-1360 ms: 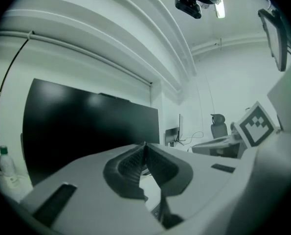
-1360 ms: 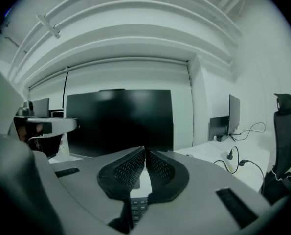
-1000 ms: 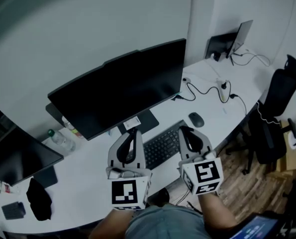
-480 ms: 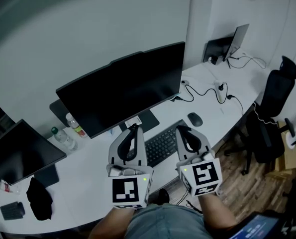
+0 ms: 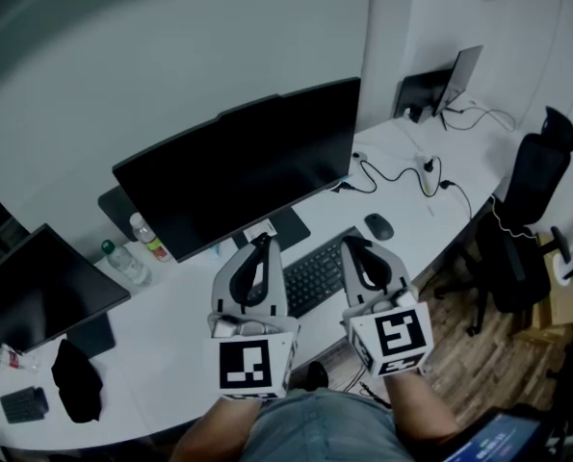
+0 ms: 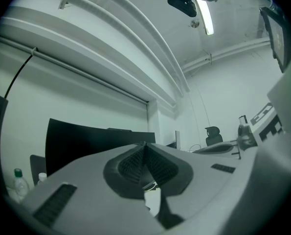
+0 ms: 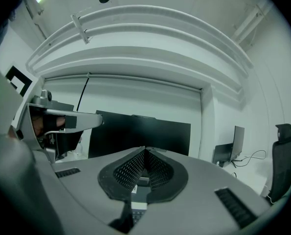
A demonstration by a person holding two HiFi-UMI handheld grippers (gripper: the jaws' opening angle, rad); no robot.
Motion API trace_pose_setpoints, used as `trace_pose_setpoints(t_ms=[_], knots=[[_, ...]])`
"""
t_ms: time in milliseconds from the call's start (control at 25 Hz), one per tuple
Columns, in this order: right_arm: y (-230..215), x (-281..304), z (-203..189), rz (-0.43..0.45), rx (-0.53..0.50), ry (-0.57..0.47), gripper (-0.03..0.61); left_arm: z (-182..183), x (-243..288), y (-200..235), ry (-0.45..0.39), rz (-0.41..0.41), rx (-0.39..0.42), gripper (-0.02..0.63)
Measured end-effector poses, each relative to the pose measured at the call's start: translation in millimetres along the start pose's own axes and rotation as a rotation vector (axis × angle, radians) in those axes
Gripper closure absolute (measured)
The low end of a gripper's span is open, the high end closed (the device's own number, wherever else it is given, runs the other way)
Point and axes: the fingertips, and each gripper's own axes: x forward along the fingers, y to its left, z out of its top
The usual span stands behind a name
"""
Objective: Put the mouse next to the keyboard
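white curved desk [image 5: 161,349] against plain wall, big dark monitor [image 5: 238,162], black office chair [image 5: 541,186] on wood floor, keyboard [image 5: 315,275] below monitor, left gripper [image 5: 261,243] and right gripper [image 5: 354,244] side by side over keyboard, roughly level, both sets of jaws pressed together, nothing held, mouse [image 5: 378,226] on desk near keyboard's right end, clear of both grippers

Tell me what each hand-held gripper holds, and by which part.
Nothing. The left hand-held gripper and the right hand-held gripper are both shut and empty; the mouse sits untouched on the desk.

Left tool [image 5: 263,248], right tool [image 5: 355,250]: grey shells, black dimpled pads [image 7: 130,170], black-and-white marker cubes [image 5: 252,366] fitted. Grey-blue shirt [image 5: 315,433] worn.
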Motion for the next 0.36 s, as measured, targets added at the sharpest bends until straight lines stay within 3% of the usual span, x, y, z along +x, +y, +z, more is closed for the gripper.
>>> trace_pose_setpoints(t_ms=[360], knots=[[1.2,0.1,6.8,-0.005,-0.002,-0.031,0.565,2.9,-1.0,0.1,-0.004,-0.003,0.006,0.609]])
